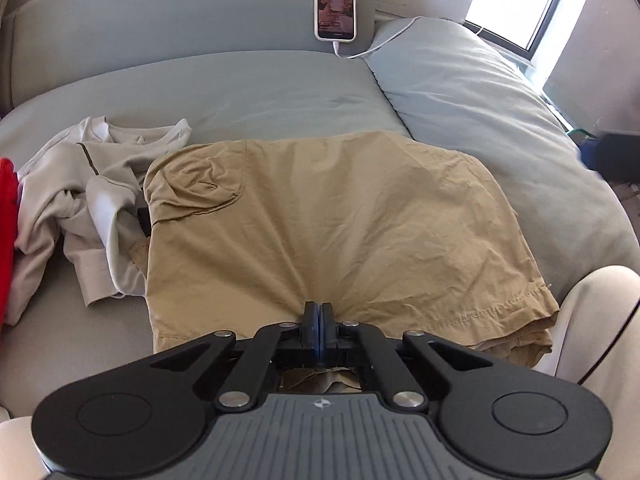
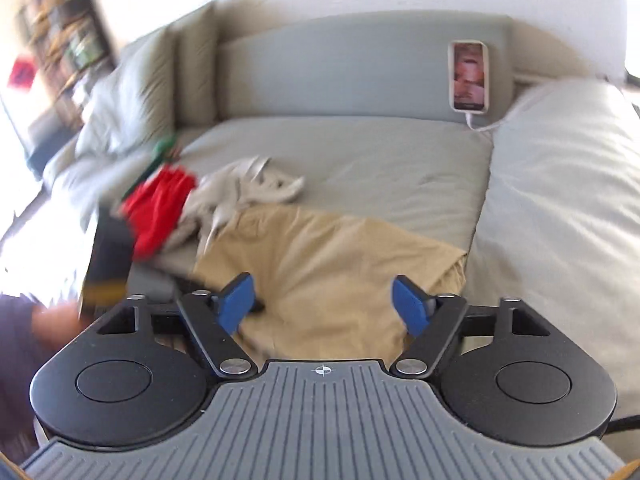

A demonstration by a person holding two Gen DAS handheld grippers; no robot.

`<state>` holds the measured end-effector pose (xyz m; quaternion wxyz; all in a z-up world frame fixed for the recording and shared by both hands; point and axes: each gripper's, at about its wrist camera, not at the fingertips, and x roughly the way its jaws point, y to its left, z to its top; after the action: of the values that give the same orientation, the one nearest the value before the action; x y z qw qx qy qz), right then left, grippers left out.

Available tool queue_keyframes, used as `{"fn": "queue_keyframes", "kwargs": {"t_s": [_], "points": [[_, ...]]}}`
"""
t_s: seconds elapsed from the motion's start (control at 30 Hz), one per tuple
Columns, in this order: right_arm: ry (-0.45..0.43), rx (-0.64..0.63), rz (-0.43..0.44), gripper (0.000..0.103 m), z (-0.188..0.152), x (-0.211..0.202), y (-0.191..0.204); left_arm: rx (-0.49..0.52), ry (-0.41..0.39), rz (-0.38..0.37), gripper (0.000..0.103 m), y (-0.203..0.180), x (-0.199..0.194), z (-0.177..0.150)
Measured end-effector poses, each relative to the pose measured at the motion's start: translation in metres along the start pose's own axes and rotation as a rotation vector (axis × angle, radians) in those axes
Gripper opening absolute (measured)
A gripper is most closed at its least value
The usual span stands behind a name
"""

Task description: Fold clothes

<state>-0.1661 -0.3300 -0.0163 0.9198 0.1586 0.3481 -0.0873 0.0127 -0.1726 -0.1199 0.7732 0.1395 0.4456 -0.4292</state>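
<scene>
L gripper (image 1: 319, 312): jaws fully together, blue pads face to face, tips down at the near edge of the tan shorts (image 1: 320, 232). Can't tell if any cloth is pinched between the pads; fabric bunches just under the tips and shows through the gap behind them.

R gripper (image 2: 324, 300): jaws apart, blue pads (image 2: 236, 304) clear of everything, nothing between them, hovering over the near part of the shorts (image 2: 328, 264). R view is motion-blurred.

Shorts lie flat-ish on the grey couch seat (image 1: 256, 92), folded over, stitched hem at the near right corner, curved pocket seam at the far left corner. Right edge runs up onto the grey cushion (image 1: 480, 92) at the seat's right side.

Pile of light grey/white clothes (image 1: 88, 184) crumpled at the seat's left, touching the shorts' left edge and partly tucked under it. Red garment (image 1: 6, 216) beyond that, at the frame's left edge; in the R view it sits left of the grey pile (image 2: 160, 208), w/ something green behind it, too blurred to ID.

Phone (image 1: 335, 6) upright against the couch backrest, screen lit, white cable (image 1: 384, 40) plugged in at the bottom and running right over the cushion.

Person's leg in light trousers (image 1: 600, 320) at the near right, just beside the shorts' hem corner.

Window (image 1: 520, 0) bright at far right. Shelves (image 2: 60, 32) far left in the R view, blurred.
</scene>
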Motion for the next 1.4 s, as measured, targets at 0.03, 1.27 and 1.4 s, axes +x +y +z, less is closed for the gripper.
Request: {"fn": "queue_keyframes", "kwargs": {"t_s": [0.03,1.27,1.4], "points": [[-0.004,0.015,-0.018,0.053,0.008,0.018,0.002,-0.013,-0.001,-0.004,0.000,0.001,-0.001,0.000],[-0.284,0.072,-0.127,0.093,0.135,-0.067,-0.050,-0.054,-0.442,-0.079,0.047,-0.017,-0.144,0.122],[-0.475,0.177,-0.184,0.094,0.187,-0.008,-0.105,-0.115,-0.549,-0.003,0.072,-0.011,-0.098,0.166]]}}
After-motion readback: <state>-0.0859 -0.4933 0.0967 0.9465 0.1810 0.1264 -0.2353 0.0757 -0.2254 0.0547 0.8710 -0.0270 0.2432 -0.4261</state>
